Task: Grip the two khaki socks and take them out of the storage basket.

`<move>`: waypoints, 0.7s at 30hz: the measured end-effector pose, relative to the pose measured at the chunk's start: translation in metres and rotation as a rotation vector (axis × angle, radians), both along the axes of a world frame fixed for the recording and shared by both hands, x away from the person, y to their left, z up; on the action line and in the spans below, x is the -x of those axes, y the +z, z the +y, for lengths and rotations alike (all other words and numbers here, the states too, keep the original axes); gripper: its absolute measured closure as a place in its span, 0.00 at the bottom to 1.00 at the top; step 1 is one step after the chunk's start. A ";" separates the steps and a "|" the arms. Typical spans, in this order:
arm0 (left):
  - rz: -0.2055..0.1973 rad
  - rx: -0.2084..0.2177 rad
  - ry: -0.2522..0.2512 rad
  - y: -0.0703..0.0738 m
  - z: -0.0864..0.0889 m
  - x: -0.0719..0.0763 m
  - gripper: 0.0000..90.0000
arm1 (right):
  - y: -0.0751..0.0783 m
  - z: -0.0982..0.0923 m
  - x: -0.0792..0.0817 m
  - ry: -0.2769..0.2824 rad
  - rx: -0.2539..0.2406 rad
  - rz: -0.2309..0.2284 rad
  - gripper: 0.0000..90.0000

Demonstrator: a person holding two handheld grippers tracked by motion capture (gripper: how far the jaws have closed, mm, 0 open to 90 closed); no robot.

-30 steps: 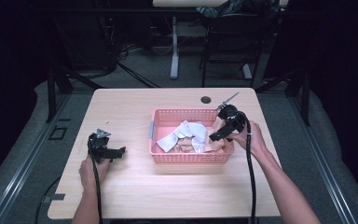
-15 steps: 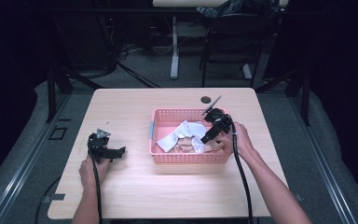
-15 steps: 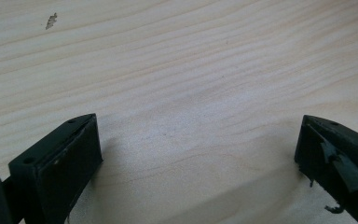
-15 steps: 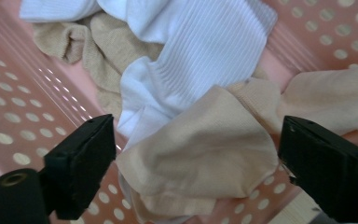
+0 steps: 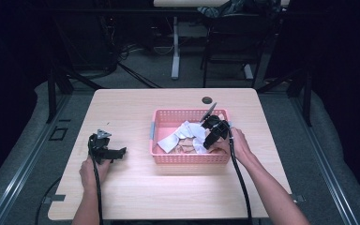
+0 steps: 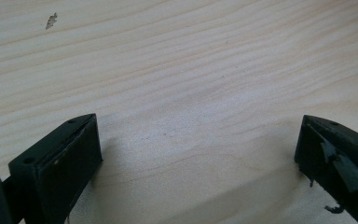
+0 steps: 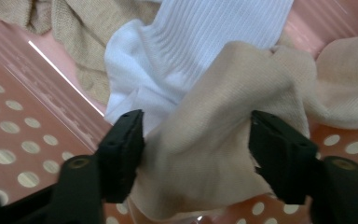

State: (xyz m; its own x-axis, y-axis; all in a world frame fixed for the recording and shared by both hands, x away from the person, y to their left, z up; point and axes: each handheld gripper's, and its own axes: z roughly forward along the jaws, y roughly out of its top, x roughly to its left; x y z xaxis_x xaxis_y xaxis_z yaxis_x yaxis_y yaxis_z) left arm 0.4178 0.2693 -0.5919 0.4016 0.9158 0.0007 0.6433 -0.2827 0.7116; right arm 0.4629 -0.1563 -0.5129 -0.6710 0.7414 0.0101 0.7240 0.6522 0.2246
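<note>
Since a second ago the right gripper (image 5: 211,138) has come down from the far right corner of the pink basket (image 5: 190,159) into its right half, and its jaws have just been closing. Between them, in the right gripper view, lies a beige sock (image 7: 214,154), bunched up and filling most of the gap; the fabric meets the left pad (image 7: 123,149) and reaches close to the right one, but I cannot tell whether both pads press on it yet, so the jaws stand partly closed around it rather than clamped. A white ribbed sock (image 7: 186,51) lies just behind the beige one, touching it, with more beige socks at the far wall. From above, the basket sits right of the table's (image 5: 136,197) middle. The left gripper (image 5: 115,152) rests on the bare wood, well apart from the basket, jaws spread wide with nothing between them. No writing or label can be read anywhere.
</note>
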 end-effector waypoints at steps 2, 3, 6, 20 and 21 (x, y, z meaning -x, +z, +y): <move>0.000 0.000 0.000 0.000 0.000 0.000 0.00 | -0.003 -0.001 0.001 -0.012 -0.020 0.005 0.55; 0.000 0.000 0.000 0.000 0.000 0.000 0.00 | -0.003 -0.001 0.001 -0.012 -0.020 0.005 0.55; 0.000 0.000 0.000 0.000 0.000 0.000 0.00 | 0.000 -0.003 0.001 0.002 -0.025 0.013 0.75; 0.001 0.001 0.000 0.000 0.000 0.000 0.00 | 0.018 -0.009 0.011 0.031 -0.100 -0.016 0.94; 0.000 0.000 0.000 0.000 0.000 0.000 0.00 | 0.023 -0.011 0.012 0.039 -0.103 -0.023 0.94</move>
State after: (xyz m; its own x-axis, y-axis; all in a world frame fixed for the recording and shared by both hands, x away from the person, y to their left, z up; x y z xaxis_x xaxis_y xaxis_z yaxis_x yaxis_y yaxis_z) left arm 0.4178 0.2693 -0.5918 0.4018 0.9157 0.0003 0.6436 -0.2826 0.7113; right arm 0.4510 -0.1669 -0.4898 -0.7004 0.7103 0.0692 0.6922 0.6525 0.3085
